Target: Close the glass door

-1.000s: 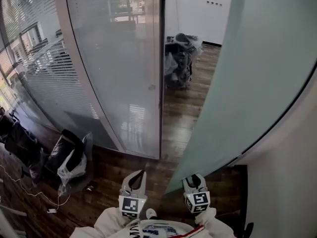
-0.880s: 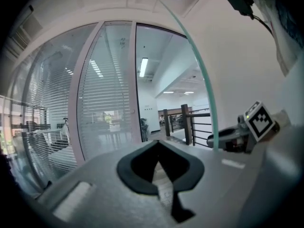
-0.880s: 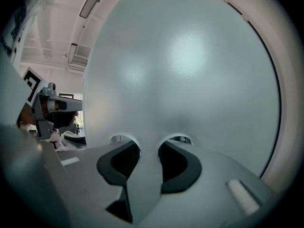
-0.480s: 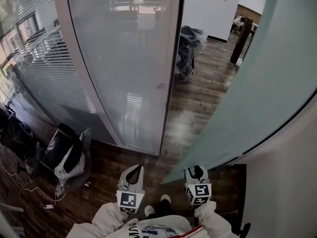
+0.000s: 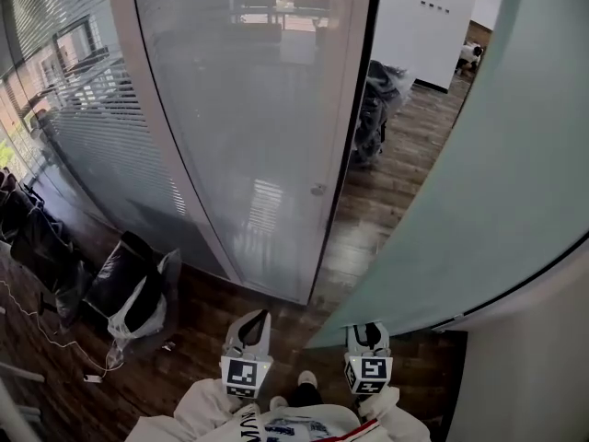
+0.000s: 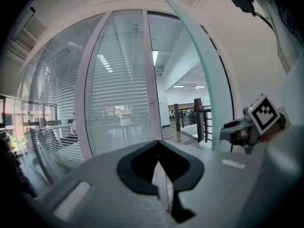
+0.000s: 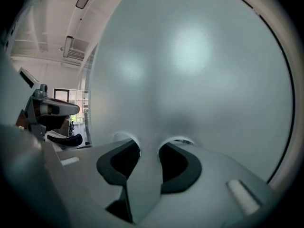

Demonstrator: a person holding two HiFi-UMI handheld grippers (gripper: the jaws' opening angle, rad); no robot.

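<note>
The frosted glass door [image 5: 479, 155] stands open and slants across the right of the head view. It fills the right gripper view [image 7: 190, 70]. My right gripper [image 5: 366, 331] is at the door's lower near edge. Its jaws [image 7: 148, 148] are shut on the pane, which fills the gap between the pads. My left gripper [image 5: 250, 325] is held beside it, apart from the door. Its jaws [image 6: 159, 148] are shut with the tips meeting and nothing between them.
A fixed glass panel [image 5: 248, 109] with a white frame and a small round lock [image 5: 318, 189] forms the doorway's left side. Black bags [image 5: 129, 293] and a cable lie on the wood floor at left. A heap of bags [image 5: 379, 99] stands beyond the doorway.
In the head view the fixed panel, doorway and far heap of bags have slid to the right. Both grippers keep their places at the bottom, the right one staying on the door.
</note>
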